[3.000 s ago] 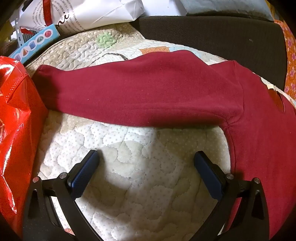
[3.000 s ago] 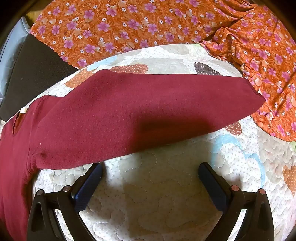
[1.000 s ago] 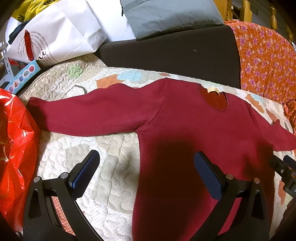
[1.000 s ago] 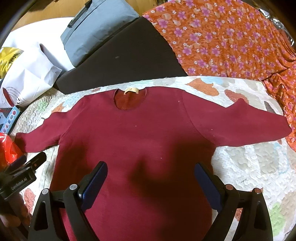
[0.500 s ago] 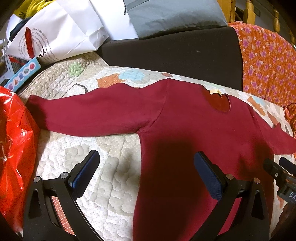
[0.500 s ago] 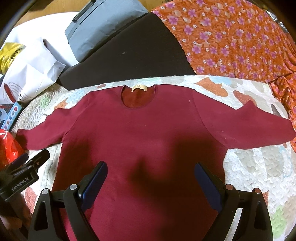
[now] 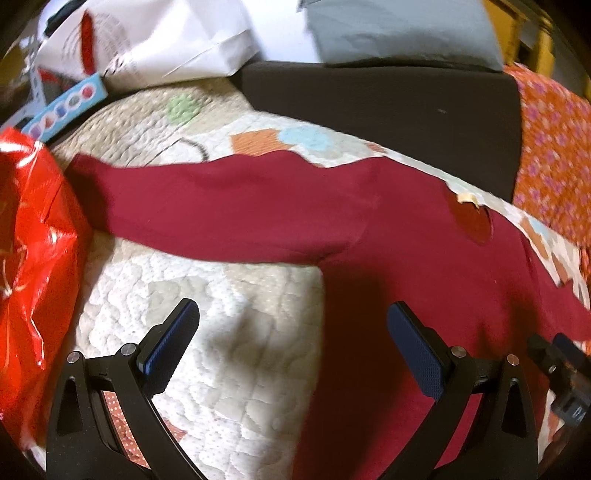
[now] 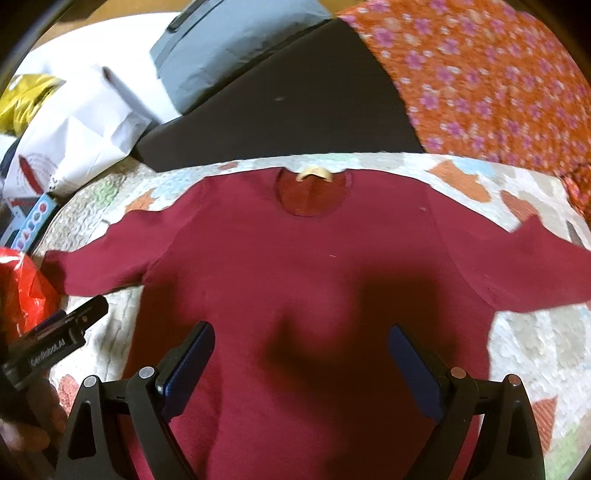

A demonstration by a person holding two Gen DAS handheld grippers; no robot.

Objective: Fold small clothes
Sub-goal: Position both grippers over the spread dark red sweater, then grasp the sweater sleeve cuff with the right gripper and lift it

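A dark red long-sleeved top (image 8: 295, 280) lies flat on a cream quilted blanket with coloured patches (image 7: 236, 354). The top is spread out with its front up. Its round neck hole (image 8: 312, 195) points away from the cameras, and a small pale tag (image 8: 314, 172) sits at the back of the neck. Both sleeves stick out to the sides. One sleeve (image 7: 221, 214) reaches out toward a shiny red plastic bag (image 7: 33, 258), and its end stops just beside the bag. The other sleeve (image 8: 524, 269) reaches toward an orange cloth with pink flowers (image 8: 491, 81). The cloth of the top looks soft and smooth, with hardly any creases. Dark shadows fall on the middle of the top.

The left hand-held gripper (image 7: 291, 343) has its two fingers spread wide apart, and it holds nothing. It hangs over the spot where the blanket meets the side of the top, under the sleeve. One blue pad (image 7: 173, 336) is over the blanket and the other is over the red cloth.

The right hand-held gripper (image 8: 299, 365) is also spread wide and holds nothing. It hangs over the lower middle of the top.

Behind the blanket there is a dark brown cushion (image 8: 288, 103), a grey pillow (image 7: 399, 29) and a white paper bag with red handles (image 7: 147, 44).
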